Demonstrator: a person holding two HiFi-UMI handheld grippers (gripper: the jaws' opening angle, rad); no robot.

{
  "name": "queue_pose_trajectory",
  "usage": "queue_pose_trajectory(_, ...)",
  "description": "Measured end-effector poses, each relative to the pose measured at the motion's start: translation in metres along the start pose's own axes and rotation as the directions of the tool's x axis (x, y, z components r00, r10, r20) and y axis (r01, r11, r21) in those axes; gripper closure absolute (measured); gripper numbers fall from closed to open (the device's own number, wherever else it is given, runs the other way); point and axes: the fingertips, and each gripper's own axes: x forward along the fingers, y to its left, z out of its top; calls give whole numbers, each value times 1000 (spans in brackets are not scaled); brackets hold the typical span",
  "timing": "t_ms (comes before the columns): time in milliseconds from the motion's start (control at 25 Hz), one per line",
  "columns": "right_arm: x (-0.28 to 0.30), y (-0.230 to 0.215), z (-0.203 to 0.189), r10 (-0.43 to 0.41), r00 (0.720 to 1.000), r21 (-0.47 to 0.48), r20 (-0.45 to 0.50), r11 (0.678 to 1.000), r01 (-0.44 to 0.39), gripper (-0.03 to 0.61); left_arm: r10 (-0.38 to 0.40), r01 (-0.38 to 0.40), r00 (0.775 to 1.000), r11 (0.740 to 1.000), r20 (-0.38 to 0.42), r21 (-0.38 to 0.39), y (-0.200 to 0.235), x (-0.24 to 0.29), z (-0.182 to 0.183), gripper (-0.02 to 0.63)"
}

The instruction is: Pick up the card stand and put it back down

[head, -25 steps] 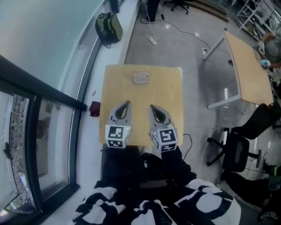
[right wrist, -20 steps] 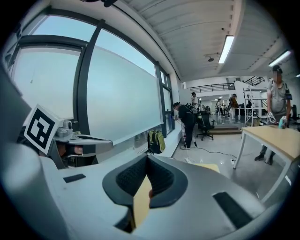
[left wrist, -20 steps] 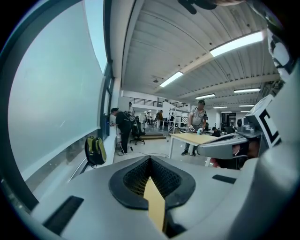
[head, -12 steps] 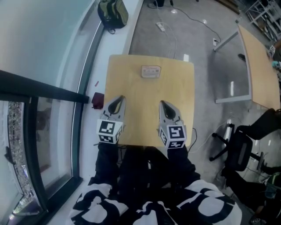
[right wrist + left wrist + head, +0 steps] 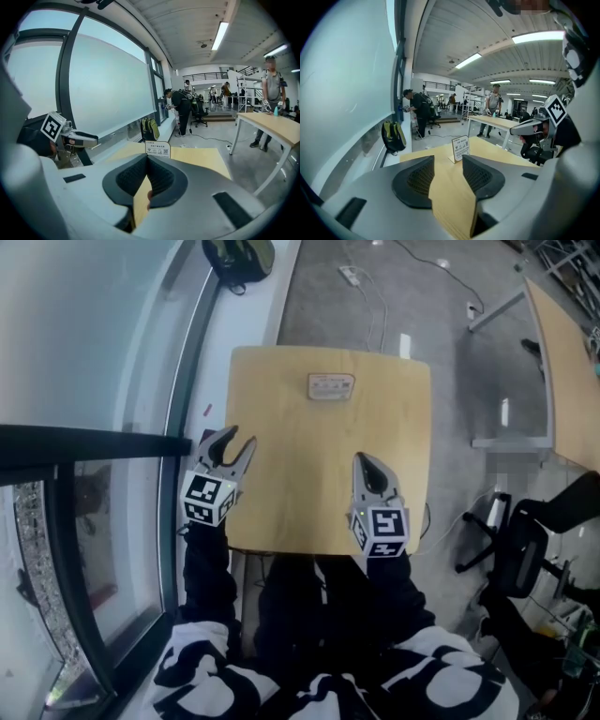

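**Both claws empty, well short of the card stand**

Finds the left claw (image 5: pixel 231 439) at the 9 o'clock edge of the table (image 5: pixel 309 474), pointing toward 12 o'clock. Shows its jaws partway apart, having just been opening, with only bare tabletop in the gap and nothing against either pad. Confirms the same in the left gripper view (image 5: pixel 448 158): open to a moderate width, gripping nothing.

Puts the right claw (image 5: pixel 364 461) over the table near 5 o'clock, also pointing toward 12. Shows its jaws pressed together at the tips in the right gripper view (image 5: pixel 147 157), with no object caught between them.

Places the card stand (image 5: pixel 331 386) upright near the table's 12 o'clock edge, well apart from both claws and touched by neither. Frames it just past the jaw tips in both gripper views (image 5: pixel 461 148) (image 5: pixel 158 149), far beyond them on the tabletop.

Leaves a green backpack (image 5: pixel 239 254) on the floor beyond the table's 11 o'clock corner.
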Motion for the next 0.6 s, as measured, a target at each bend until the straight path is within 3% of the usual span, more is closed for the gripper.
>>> queue_pose_trajectory(80,5,-3,-7,2,1000,8,-16,1000,-2,557,-32,32,999,999,-16,-21,5,12,-2,343)
queue_pose_trajectory(200,12,-7,-13,1,1000,19,-29,1000,0,558,-92,92,996,995,5,-27,9,34,9,238)
queue_pose_trajectory(360,24,-14,-17,14,999,11,-51,1000,-13,557,-196,197,980,980,-35,30,1,70,16,219)
queue_pose_trajectory(600,38,-29,-25,0,999,47,-48,999,2,557,-344,349,937,933,-69,87,-13,125,9,219)
